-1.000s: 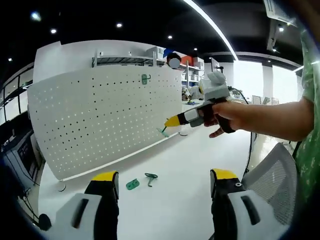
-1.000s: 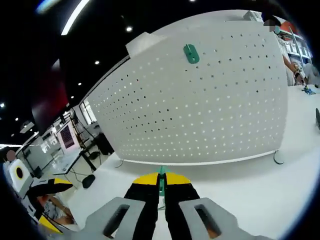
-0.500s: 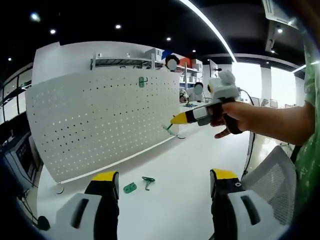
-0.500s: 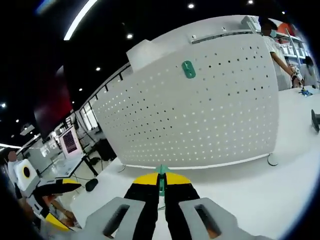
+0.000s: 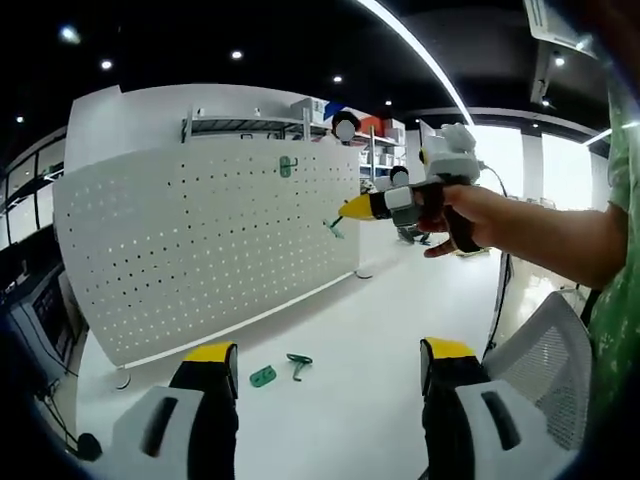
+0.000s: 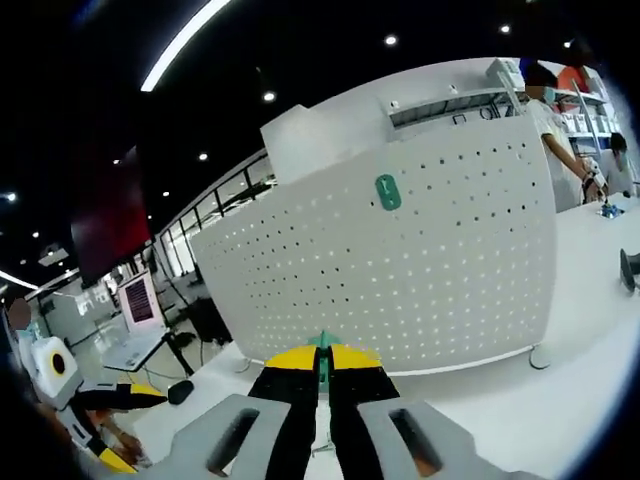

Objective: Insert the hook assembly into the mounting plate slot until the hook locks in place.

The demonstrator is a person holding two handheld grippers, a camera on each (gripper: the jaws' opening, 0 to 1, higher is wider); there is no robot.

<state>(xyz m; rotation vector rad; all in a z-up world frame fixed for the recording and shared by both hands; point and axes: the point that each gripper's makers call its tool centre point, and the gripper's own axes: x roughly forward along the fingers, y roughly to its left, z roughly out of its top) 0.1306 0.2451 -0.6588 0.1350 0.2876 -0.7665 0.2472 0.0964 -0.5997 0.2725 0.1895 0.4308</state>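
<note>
A white pegboard (image 5: 200, 235) stands upright on the white table, with a green mounting plate (image 5: 288, 165) fixed near its top. In the right gripper view the pegboard (image 6: 420, 270) and the green plate (image 6: 387, 192) lie ahead. My right gripper (image 6: 322, 368) is shut on a green hook, whose tip (image 6: 322, 342) shows between the jaws. In the left gripper view that right gripper (image 5: 350, 210) is held up in a hand, the hook (image 5: 336, 227) at its tip, right of and below the plate. My left gripper (image 5: 325, 365) is open and empty. A spare green plate (image 5: 263, 375) and hook (image 5: 298, 363) lie on the table.
A grey mesh chair (image 5: 545, 350) stands at the right of the left gripper view. A person's forearm (image 5: 550, 235) and green sleeve (image 5: 622, 200) reach in there. Shelving and people (image 6: 560, 110) are behind the pegboard. A monitor (image 6: 135, 300) sits at the far left.
The right gripper has risen with the hook, from near the pegboard's lower edge up towards the mounted plate's height. The left gripper has stayed still.
</note>
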